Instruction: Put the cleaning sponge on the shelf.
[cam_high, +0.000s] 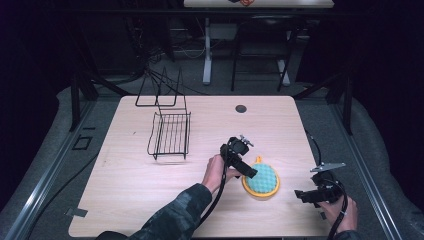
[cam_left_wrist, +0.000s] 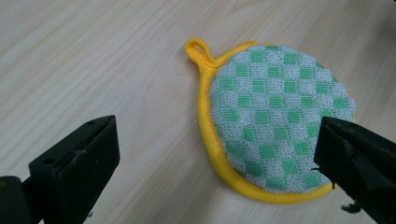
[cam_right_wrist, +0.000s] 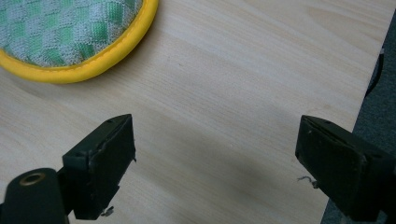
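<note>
Black jaws of the left gripper (cam_left_wrist: 215, 163) stand wide open over the round yellow pot holder (cam_left_wrist: 275, 121) — holding nothing; the right gripper (cam_right_wrist: 217, 163) gapes wide too — empty.

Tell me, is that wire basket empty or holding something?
Empty. The high view shows only bare table through the black wire basket; the round pad lies apart.

Quick count on the table

One round pot holder (cam_high: 261, 180), one wire rack (cam_high: 170, 134), and two grippers in play: left gripper (cam_high: 248, 171), right gripper (cam_high: 301, 194).
</note>
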